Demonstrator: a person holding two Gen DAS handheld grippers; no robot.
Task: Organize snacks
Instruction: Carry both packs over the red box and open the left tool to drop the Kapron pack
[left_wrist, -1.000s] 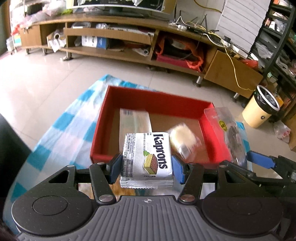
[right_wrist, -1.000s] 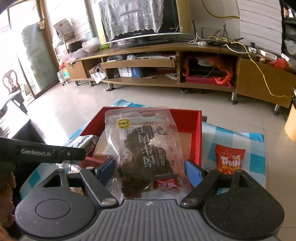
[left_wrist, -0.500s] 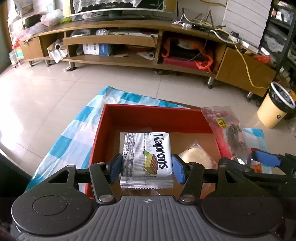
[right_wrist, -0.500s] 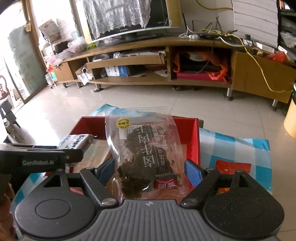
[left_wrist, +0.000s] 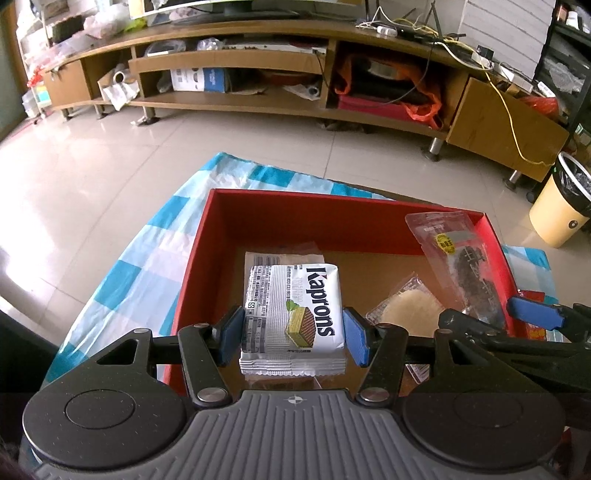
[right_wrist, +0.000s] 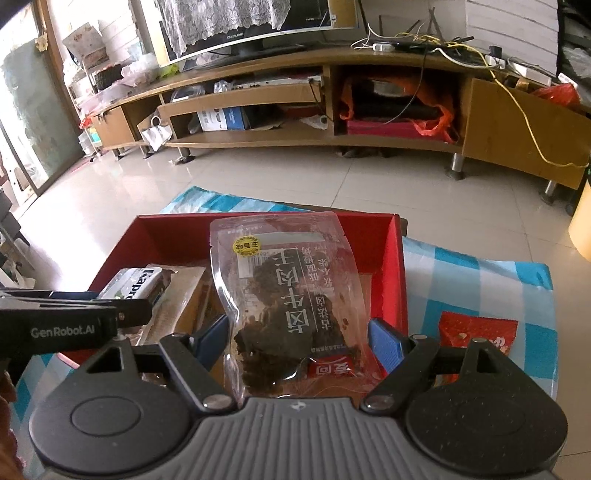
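Note:
My left gripper (left_wrist: 293, 332) is shut on a white Kaprons wafer pack (left_wrist: 293, 308), held just above the floor of the red box (left_wrist: 332, 218). Under the pack lies a flat brownish packet (left_wrist: 280, 254), and a round pale cake in clear wrap (left_wrist: 406, 306) lies to its right. My right gripper (right_wrist: 301, 339) is shut on a clear pouch of dark dried snack (right_wrist: 288, 295), held over the box's right half. The same pouch (left_wrist: 458, 266) and the right gripper's blue fingertip (left_wrist: 532, 314) show at the right in the left wrist view. The Kaprons pack (right_wrist: 136, 282) shows at the left in the right wrist view.
The box sits on a blue and white checked cloth (right_wrist: 480, 280) on a low table. A red Trolli bag (right_wrist: 476, 332) lies on the cloth right of the box. Beyond are the tiled floor, a long wooden TV stand (left_wrist: 295, 62) and a yellow bin (left_wrist: 561, 210).
Both grippers have come forward and down over the red box with their snacks still held. The box now fills more of each view.

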